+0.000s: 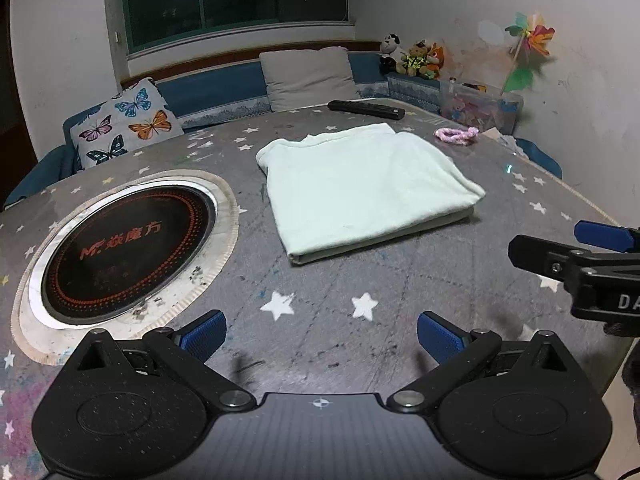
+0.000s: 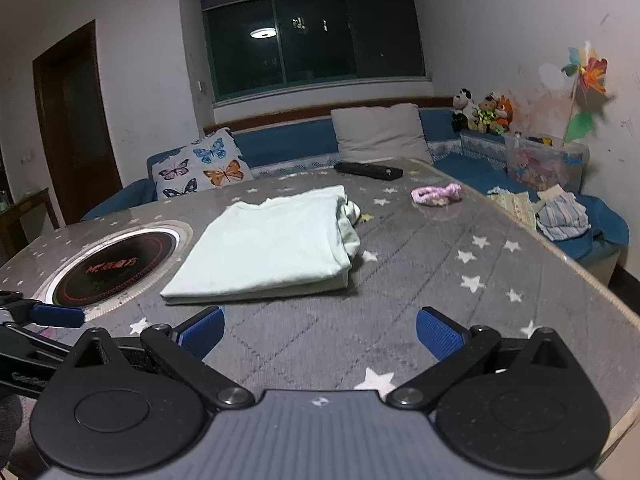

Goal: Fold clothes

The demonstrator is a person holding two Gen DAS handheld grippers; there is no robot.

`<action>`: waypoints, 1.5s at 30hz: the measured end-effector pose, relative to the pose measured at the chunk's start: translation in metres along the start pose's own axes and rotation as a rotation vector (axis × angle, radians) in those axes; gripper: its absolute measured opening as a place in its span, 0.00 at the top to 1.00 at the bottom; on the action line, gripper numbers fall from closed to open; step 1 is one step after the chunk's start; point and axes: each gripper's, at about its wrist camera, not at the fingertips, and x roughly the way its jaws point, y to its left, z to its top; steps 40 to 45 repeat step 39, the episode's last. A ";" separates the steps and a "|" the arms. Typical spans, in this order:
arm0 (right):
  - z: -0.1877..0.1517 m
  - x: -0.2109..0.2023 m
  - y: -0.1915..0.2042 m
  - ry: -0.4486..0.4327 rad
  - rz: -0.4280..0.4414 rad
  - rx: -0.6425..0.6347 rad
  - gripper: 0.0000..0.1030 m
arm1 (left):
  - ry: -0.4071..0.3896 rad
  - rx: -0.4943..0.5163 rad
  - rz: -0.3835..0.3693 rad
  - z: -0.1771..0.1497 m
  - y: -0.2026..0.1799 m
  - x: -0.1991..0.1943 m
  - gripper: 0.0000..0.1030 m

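The table [image 1: 400, 280] is covered with a grey quilted cloth with white stars, and a round black induction plate [image 1: 128, 248] with orange writing is set into it. Behind the table there is a blue bench [image 2: 288, 140] along the wall, with a butterfly cushion [image 1: 124, 120] and a plain grey cushion [image 1: 308, 76] on it, and a dark window [image 2: 312, 40] above that reflects a ceiling lamp.

The folded pale green garment [image 1: 360, 188] lies flat on the table, ahead of both tools and well apart from their fingers. Beyond it lie a black remote control [image 1: 366, 109] and a small pink knitted thing [image 1: 456, 136].

The left gripper [image 1: 322, 336] has its blue pads spread wide and nothing between them; the plate is ahead to its left. The right gripper [image 2: 320, 334] is also wide apart and holds nothing; the garment is ahead and slightly to its left.

The right wrist view alone shows a brown door [image 2: 76, 120] on the left wall and some striped clothes [image 2: 562, 216] heaped on the bench. Each view shows the other tool at its edge. Both show soft toys [image 2: 484, 114], a clear box [image 2: 544, 164] and a paper pinwheel [image 2: 588, 72] in the far right corner.
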 end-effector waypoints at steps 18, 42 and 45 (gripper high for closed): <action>-0.010 -0.012 0.020 0.015 0.044 0.009 0.00 | -0.040 -0.012 0.034 -0.012 0.009 -0.032 0.00; 0.003 0.037 0.031 0.082 0.022 -0.042 0.00 | 0.015 -0.048 -0.007 0.000 0.031 0.011 0.00; 0.003 0.037 0.031 0.082 0.022 -0.042 0.00 | 0.015 -0.048 -0.007 0.000 0.031 0.011 0.00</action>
